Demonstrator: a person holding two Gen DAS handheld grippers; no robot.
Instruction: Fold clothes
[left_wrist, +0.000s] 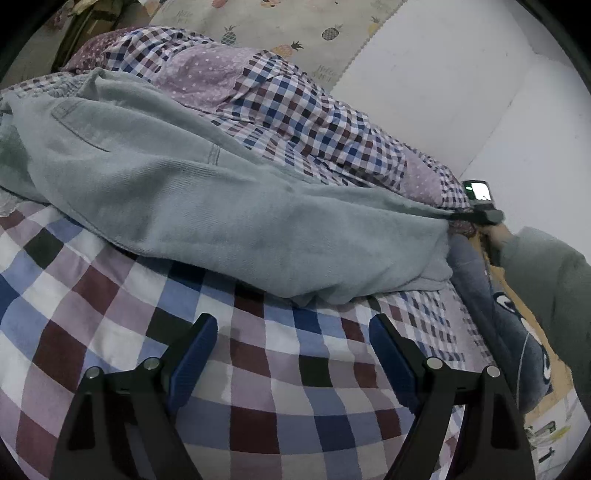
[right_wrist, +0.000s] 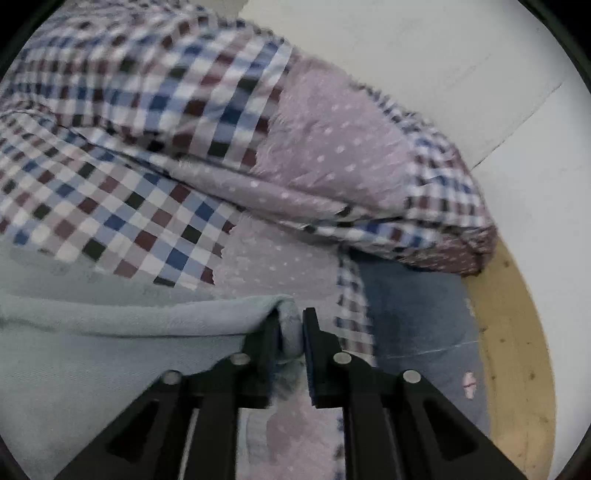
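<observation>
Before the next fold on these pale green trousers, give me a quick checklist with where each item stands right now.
1. Right tongs gripping the pale green trousers: ok, an edge of the cloth is pinched between the fingers.
2. Left tongs ready to grasp: ok, open and empty above the checked bedspread.
3. Left tongs on the garment: not ok, they are short of its near edge and touching nothing.
4. Garment stretched out: ok, it runs taut toward the right tongs.
5. Garment lying flat: not ok, the near edge bunches in a fold.
6. Far end of the trousers: cannot tell, it runs out of view.
</observation>
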